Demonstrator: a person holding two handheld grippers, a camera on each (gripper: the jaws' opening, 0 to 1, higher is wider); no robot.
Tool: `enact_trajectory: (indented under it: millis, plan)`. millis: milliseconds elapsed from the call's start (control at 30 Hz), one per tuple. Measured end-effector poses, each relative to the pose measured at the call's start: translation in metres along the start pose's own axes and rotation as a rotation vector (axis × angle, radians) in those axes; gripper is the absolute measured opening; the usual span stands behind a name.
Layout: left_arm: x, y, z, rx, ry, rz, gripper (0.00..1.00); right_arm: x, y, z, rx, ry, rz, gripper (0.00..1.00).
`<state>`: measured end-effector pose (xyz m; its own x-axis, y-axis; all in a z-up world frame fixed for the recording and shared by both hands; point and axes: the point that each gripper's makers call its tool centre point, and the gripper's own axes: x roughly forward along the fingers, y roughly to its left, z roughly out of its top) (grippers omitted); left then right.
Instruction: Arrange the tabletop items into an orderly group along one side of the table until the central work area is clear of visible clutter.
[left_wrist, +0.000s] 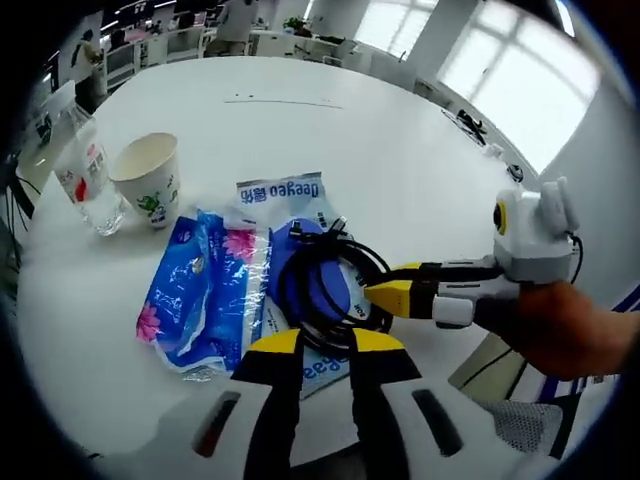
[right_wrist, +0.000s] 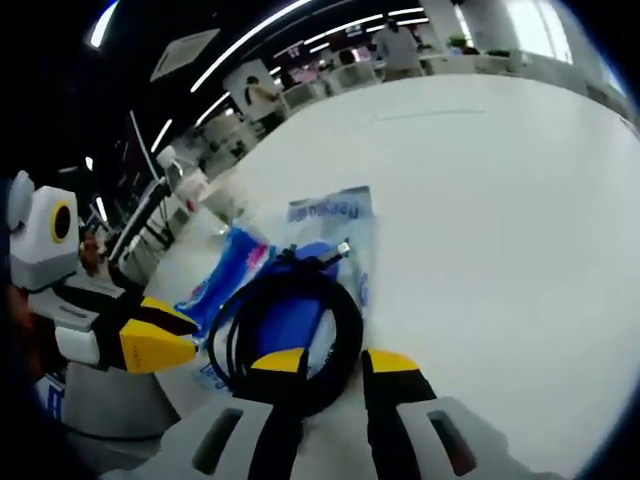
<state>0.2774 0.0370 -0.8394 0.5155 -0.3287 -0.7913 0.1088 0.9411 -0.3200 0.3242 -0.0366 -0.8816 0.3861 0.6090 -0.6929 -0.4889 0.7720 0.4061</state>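
White round bench (left_wrist: 400, 150). Left to right in left gripper view: water bottle (left_wrist: 85, 170), paper cup (left_wrist: 150, 178) just beside it, blue tissue pack (left_wrist: 205, 290), coiled black cable (left_wrist: 325, 285) lying on a blue-white pouch (left_wrist: 285, 195). Left gripper (left_wrist: 325, 345) jaws parted, nothing between them, at the coil's near edge. Right gripper (left_wrist: 385, 295) reaches in at the coil; whether it grips, cannot tell.

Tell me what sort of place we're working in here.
Probably an open-plan office. The work surface is a big white round table, rows of desks stand in the background, large windows run along one wall, and strip lights line the ceiling.
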Motion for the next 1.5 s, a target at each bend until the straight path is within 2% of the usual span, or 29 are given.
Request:
enact_trajectory:
  millis: [100, 267, 333, 400, 500, 533, 600, 733, 833, 1000, 1167, 1267, 1500]
  plan:
    - [0.005, 0.000, 0.000, -0.014, -0.001, 0.003, 0.19, 0.000, -0.001, 0.000, 0.007, 0.001, -0.008, 0.18]
    - [0.015, 0.001, -0.002, -0.047, 0.006, 0.012, 0.16, -0.001, -0.006, 0.003, 0.008, 0.002, -0.020, 0.14]
    - [0.020, 0.001, -0.002, -0.058, 0.008, 0.014, 0.15, -0.002, -0.008, 0.005, 0.050, -0.005, -0.009, 0.14]
    - [0.023, 0.001, -0.003, -0.069, 0.010, 0.015, 0.13, -0.002, -0.010, 0.006, 0.053, -0.006, -0.007, 0.12]
    - [0.030, 0.001, -0.007, -0.088, 0.018, 0.018, 0.06, -0.001, -0.004, 0.004, 0.038, -0.005, 0.009, 0.09]
    - [0.033, 0.000, -0.009, -0.114, 0.020, 0.009, 0.06, 0.000, -0.001, 0.002, 0.033, -0.005, 0.011, 0.10]
    - [0.036, 0.003, -0.012, -0.123, 0.033, 0.030, 0.05, 0.000, 0.000, 0.000, 0.022, 0.005, 0.013, 0.10]
    - [0.031, -0.001, -0.006, -0.123, 0.009, 0.012, 0.03, -0.007, -0.006, 0.002, 0.016, -0.007, 0.017, 0.08]
    - [0.030, -0.010, -0.001, -0.132, -0.004, -0.015, 0.01, -0.018, -0.009, 0.005, 0.008, -0.025, 0.010, 0.07]
    - [0.034, -0.032, -0.001, -0.104, 0.009, -0.060, 0.00, -0.031, -0.027, 0.008, 0.079, -0.073, -0.010, 0.03]
    - [0.039, -0.051, 0.002, -0.095, 0.025, -0.096, 0.00, -0.047, -0.041, 0.012, 0.093, -0.098, -0.028, 0.02]
    - [0.046, -0.060, 0.006, -0.069, 0.034, -0.104, 0.00, -0.051, -0.053, 0.018, 0.107, -0.113, -0.050, 0.02]
    - [0.067, -0.081, 0.019, -0.071, 0.050, -0.133, 0.01, -0.061, -0.083, 0.028, 0.161, -0.144, -0.099, 0.02]
